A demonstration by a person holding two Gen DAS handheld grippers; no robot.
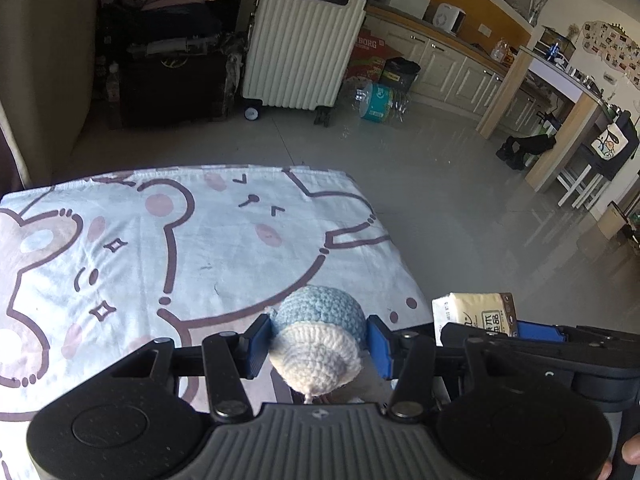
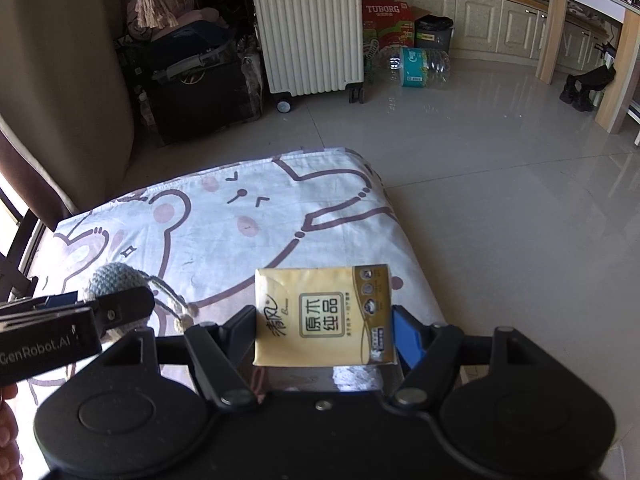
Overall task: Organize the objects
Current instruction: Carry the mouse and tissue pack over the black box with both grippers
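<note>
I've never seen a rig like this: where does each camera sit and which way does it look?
Left wrist: on the left gripper, looking forward past the crocheted toy it clamps, over the bear-print cloth.
Right wrist: on the right gripper, past its tissue pack; a fingertip shows.
Shared: cloth, white suitcase, each other's gripper.

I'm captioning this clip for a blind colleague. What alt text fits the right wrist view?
The right gripper grips a yellow tissue pack above a bear-print sheet. At left, the left gripper holds a blue crocheted toy. Beyond stand a white suitcase and tiled floor.
</note>
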